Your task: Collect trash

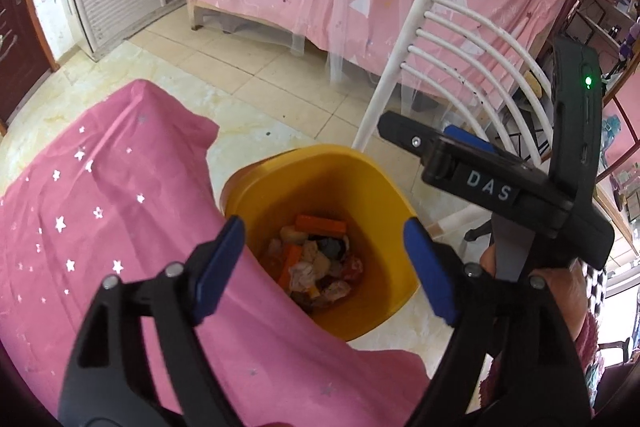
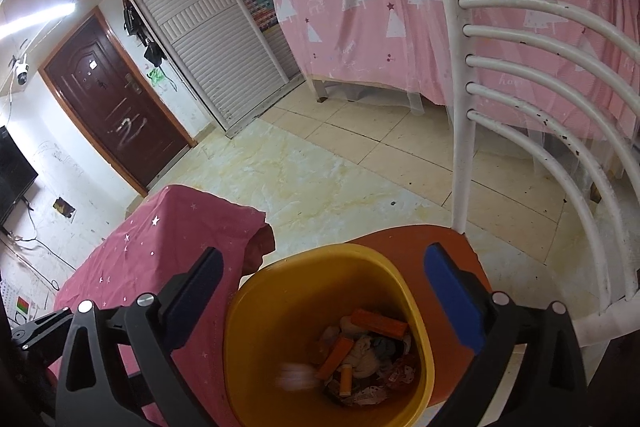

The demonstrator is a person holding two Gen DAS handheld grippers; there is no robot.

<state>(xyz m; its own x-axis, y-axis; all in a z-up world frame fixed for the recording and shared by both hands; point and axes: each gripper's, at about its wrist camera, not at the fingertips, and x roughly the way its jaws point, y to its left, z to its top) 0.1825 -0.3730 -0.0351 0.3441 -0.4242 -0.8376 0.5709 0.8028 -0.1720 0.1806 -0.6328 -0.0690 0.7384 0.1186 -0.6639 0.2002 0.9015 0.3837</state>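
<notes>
The yellow bin [image 1: 320, 187] sits below and between the wide-spread fingers of the left gripper [image 1: 324, 267], which hold nothing. In the right wrist view the same bin [image 2: 280, 307] lies between the fingers of the right gripper [image 2: 324, 299], also spread wide and empty. Trash [image 1: 316, 263] fills the bin's bottom: crumpled paper and orange packets [image 2: 378, 321]. A pale blurred scrap [image 2: 298, 375] shows inside the bin only in the right view. Only the left view shows the right gripper's body [image 1: 500, 183], lettered "DAS". The pink star-print cloth on the table [image 1: 100, 227] lies under the left finger.
</notes>
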